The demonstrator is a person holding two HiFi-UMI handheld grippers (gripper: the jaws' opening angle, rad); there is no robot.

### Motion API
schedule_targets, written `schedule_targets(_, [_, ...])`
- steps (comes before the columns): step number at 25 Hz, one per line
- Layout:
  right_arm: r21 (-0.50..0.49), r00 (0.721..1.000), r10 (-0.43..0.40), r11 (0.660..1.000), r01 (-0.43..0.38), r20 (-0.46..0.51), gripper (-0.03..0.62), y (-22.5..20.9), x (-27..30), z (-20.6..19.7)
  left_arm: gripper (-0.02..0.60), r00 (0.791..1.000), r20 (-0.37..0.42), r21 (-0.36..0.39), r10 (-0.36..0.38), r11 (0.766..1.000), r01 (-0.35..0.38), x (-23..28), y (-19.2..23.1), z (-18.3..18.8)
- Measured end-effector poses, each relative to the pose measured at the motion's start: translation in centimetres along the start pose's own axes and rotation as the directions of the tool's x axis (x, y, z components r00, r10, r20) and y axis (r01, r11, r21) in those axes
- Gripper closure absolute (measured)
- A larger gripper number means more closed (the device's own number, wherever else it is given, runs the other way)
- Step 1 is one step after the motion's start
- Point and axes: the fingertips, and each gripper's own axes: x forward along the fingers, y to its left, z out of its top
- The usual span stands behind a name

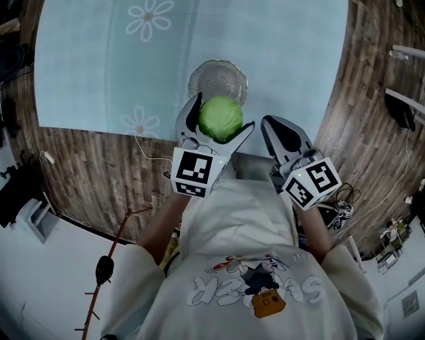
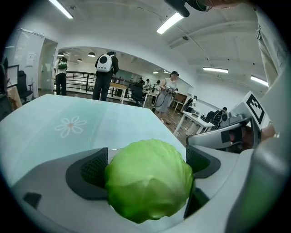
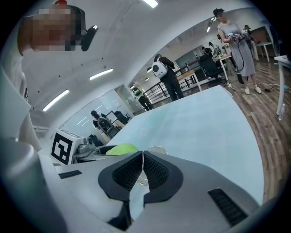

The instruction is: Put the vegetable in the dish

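A round green cabbage (image 1: 220,118) is held between the jaws of my left gripper (image 1: 216,125), which is shut on it. In the left gripper view the cabbage (image 2: 149,179) fills the gap between the two black pads. It hangs just in front of a clear glass dish (image 1: 217,80) on the pale blue tablecloth (image 1: 279,60); part of the dish is hidden behind it. My right gripper (image 1: 279,135) is to the right, nearer the table's edge, shut with its pads touching (image 3: 142,172) and holding nothing. The cabbage (image 3: 122,149) and dish rim (image 3: 157,149) show past it.
The tablecloth carries white flower prints (image 1: 149,18). Wood-patterned floor (image 1: 93,179) surrounds the table. A red-handled tool (image 1: 106,265) lies on the floor at the left, cables (image 1: 342,199) at the right. People (image 2: 105,75) and desks stand far off in the room.
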Motion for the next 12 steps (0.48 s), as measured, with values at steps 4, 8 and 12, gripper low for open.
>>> schedule_targets(4, [0.015, 1.000, -0.002, 1.000, 0.002, -0.013, 0.568, -0.7, 0.8, -0.6, 0.038, 0.999, -0.029, -0.028, 0.024, 0.999, -0.025, 1.3, 1.0, -1.3])
schedule_targets(8, [0.025, 1.000, 0.001, 1.000, 0.000, -0.029, 0.568, -1.5, 1.8, -1.0, 0.038, 0.998, -0.051, -0.049, 0.047, 0.998, -0.049, 2.5, 2.1, -2.3])
schedule_targets(12, [0.034, 0.999, 0.007, 0.999, -0.005, -0.042, 0.568, -2.2, 2.7, -1.4, 0.038, 0.997, -0.068, -0.047, 0.049, 0.998, -0.052, 3.7, 2.7, -2.8])
